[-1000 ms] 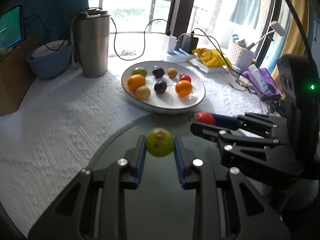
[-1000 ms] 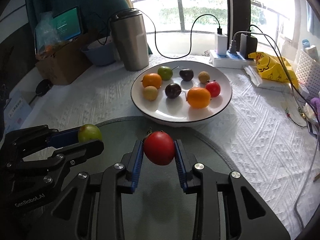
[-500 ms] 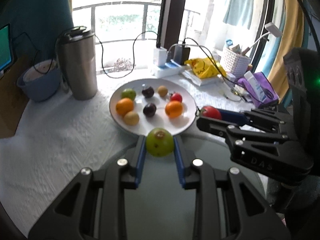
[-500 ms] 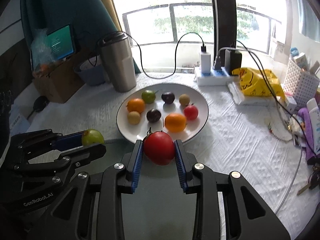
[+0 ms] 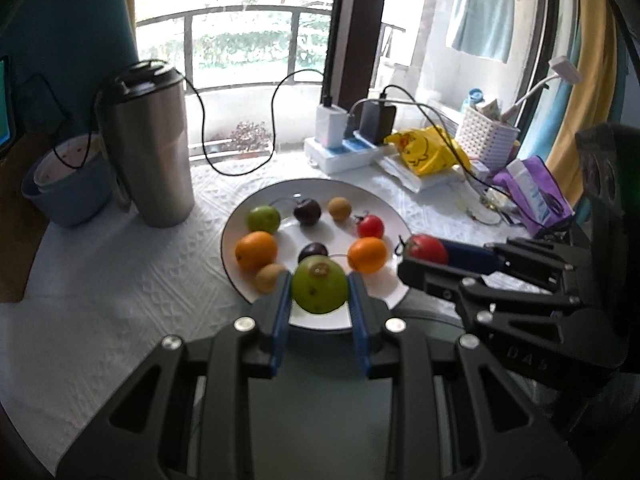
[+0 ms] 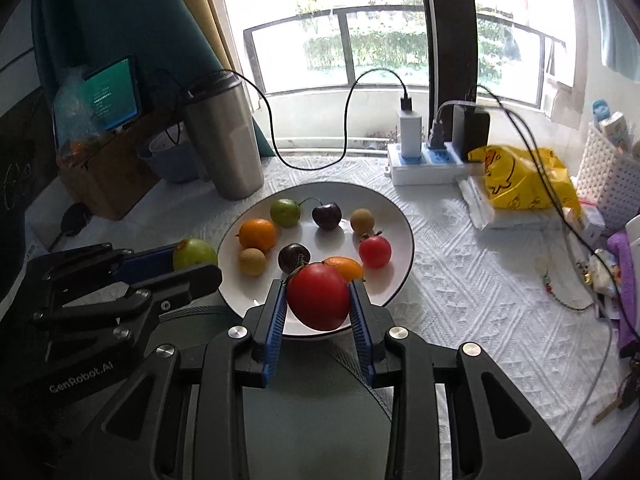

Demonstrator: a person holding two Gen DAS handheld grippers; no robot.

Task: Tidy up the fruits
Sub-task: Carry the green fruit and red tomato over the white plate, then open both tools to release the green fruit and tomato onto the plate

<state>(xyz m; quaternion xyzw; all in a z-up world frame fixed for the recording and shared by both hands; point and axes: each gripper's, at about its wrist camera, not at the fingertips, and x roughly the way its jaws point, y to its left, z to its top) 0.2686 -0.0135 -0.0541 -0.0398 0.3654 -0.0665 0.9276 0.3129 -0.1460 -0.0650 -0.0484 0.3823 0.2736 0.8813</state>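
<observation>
My left gripper [image 5: 319, 292] is shut on a green fruit [image 5: 319, 289] and holds it above the near rim of the white plate [image 5: 396, 216]. My right gripper [image 6: 319, 300] is shut on a red tomato [image 6: 318, 296], also raised over the plate's near edge [image 6: 404, 224]. The plate holds several small fruits: oranges [image 6: 258, 234], dark plums [image 6: 326, 215], a green one [image 6: 285, 212], a small red tomato [image 6: 374, 251]. Each gripper shows in the other's view, the right one [image 5: 424, 250] beside the left one [image 6: 196, 258].
A steel tumbler [image 5: 150, 152] and a blue bowl [image 5: 68, 196] stand left of the plate. A power strip with chargers and cables [image 6: 428, 160], a yellow bag [image 6: 520, 178] and a white basket [image 6: 608, 184] lie at the back right. A dark round mat [image 6: 320, 400] lies under the grippers.
Both grippers have risen and drawn back while holding their fruits, so the plate now sits farther away and lower in both views.
</observation>
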